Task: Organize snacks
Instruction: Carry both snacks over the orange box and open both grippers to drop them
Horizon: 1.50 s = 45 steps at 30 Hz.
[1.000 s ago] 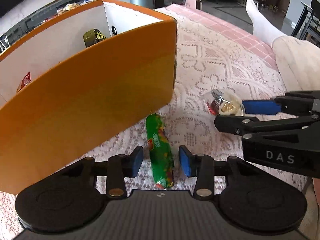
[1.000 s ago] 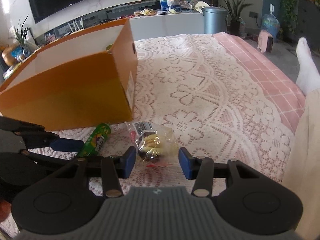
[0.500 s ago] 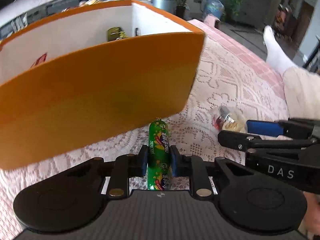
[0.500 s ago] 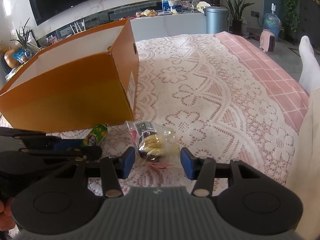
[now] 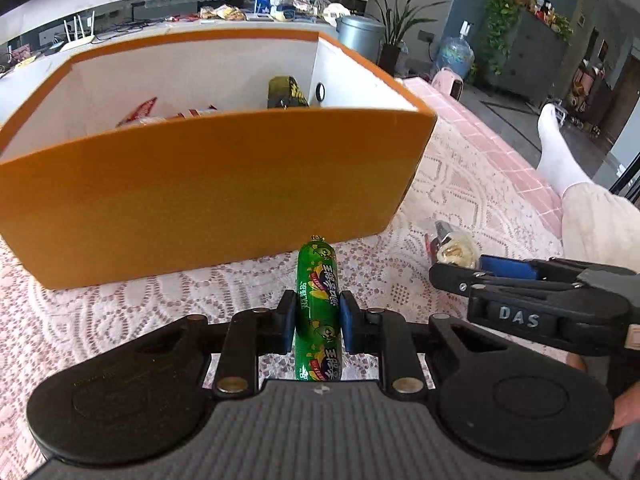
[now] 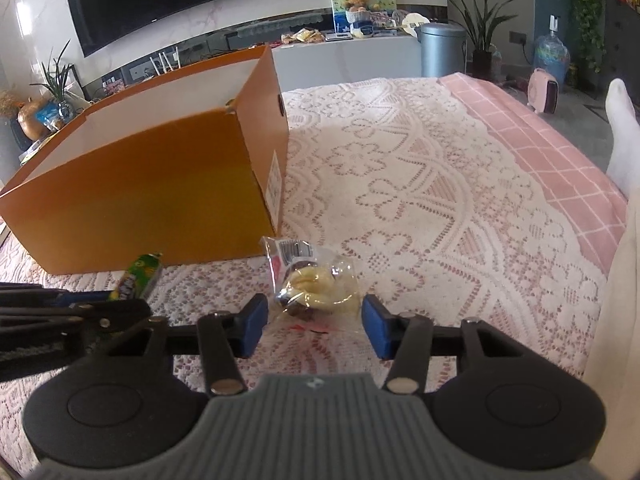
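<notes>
My left gripper [image 5: 318, 320] is shut on a green sausage stick [image 5: 319, 304] and holds it above the lace cloth, in front of the orange box [image 5: 208, 192]. The stick also shows in the right wrist view [image 6: 138, 276]. The box [image 6: 152, 196] is open on top and holds several snack packets [image 5: 286, 92]. My right gripper [image 6: 314, 326] is open, its blue pads either side of a clear bag of yellow snacks [image 6: 310, 280] that lies on the cloth. The bag also shows in the left wrist view [image 5: 452, 242].
A white lace cloth [image 6: 420, 184] covers a pink checked cover [image 6: 552, 152]. A person's white-socked leg [image 5: 560, 156] lies at the right. A TV wall, counter, grey bin [image 6: 442, 48] and plants stand beyond.
My left gripper closed on the green sausage stick and lifted it, so the box's inside now shows. My right gripper stayed open around the clear bag and moved slightly.
</notes>
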### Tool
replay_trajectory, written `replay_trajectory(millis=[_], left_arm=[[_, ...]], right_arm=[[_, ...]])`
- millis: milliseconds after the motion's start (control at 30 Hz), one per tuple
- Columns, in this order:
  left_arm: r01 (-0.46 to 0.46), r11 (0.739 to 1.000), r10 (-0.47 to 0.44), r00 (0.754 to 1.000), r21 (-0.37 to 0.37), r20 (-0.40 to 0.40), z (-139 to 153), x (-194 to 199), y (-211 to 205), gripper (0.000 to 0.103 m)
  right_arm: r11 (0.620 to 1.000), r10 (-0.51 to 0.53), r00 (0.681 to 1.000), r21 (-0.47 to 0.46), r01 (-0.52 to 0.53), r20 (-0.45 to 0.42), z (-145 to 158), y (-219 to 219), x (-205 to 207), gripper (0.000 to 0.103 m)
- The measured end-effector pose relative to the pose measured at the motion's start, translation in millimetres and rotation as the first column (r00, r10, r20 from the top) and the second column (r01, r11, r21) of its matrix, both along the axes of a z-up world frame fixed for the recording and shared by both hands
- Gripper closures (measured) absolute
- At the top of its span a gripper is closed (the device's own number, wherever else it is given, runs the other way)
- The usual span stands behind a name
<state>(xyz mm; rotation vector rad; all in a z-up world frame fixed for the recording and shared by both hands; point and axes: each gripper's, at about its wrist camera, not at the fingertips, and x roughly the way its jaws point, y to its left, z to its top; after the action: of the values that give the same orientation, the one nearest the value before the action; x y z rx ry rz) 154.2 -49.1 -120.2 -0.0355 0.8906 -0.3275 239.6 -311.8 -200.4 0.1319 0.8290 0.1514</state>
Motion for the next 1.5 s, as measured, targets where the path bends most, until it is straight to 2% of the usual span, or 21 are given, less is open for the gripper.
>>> replay_trajectory(millis=[133,300,433,633,733,867,1000,1200,1500], left_arm=[[-0.012,1.000,0.012,0.999,-0.013,0.037,13.0,-11.1,7.1,0.079],[-0.034,0.999,0.035,0.996,-0.003,0.079,26.9,-23.1,13.1,0.079],[-0.064,0.998,0.066,0.993,-0.030,0.102,39.2,-31.2,23.4,0.079],[-0.082,0.994,0.090,0.989,-0.071,0.121,60.1,-33.6,34.4,0.079],[-0.085,0.993,0.095,0.987,-0.082,0.132,74.4,-31.0,38.4,0.079],[-0.091,0.993,0.102,0.984,-0.080,0.148,94.3,-20.2,42.8,0.079],[-0.081,0.991,0.094,0.987,-0.105,0.132,110.0,-2.2,45.4,0.079],[-0.084,0.993,0.090,0.993,-0.081,0.074,120.1,34.3,45.0,0.079],[-0.083,0.996,0.082,0.996,-0.042,-0.044,103.8,92.6,39.5,0.079]], right_arm=[[1.000,0.024,0.999,-0.008,-0.024,0.028,5.5,3.1,-6.9,0.057],[0.997,0.079,0.991,-0.027,-0.076,0.105,20.4,8.6,-24.9,0.059],[0.994,0.113,0.982,0.000,-0.114,0.151,33.4,8.8,-40.8,0.059],[0.987,0.148,0.966,0.034,-0.159,0.210,62.8,11.7,-55.8,0.060],[0.978,0.177,0.961,0.072,-0.196,0.212,79.5,11.8,-53.1,0.060],[0.960,0.250,0.939,0.063,-0.272,0.235,110.1,14.4,-43.3,0.060],[0.938,0.328,0.922,0.048,-0.344,0.204,136.1,19.9,-18.7,0.060],[0.919,0.379,0.918,0.066,-0.388,0.115,158.6,21.2,36.3,0.060],[0.891,0.452,0.891,-0.024,-0.453,-0.038,152.0,45.0,113.7,0.060]])
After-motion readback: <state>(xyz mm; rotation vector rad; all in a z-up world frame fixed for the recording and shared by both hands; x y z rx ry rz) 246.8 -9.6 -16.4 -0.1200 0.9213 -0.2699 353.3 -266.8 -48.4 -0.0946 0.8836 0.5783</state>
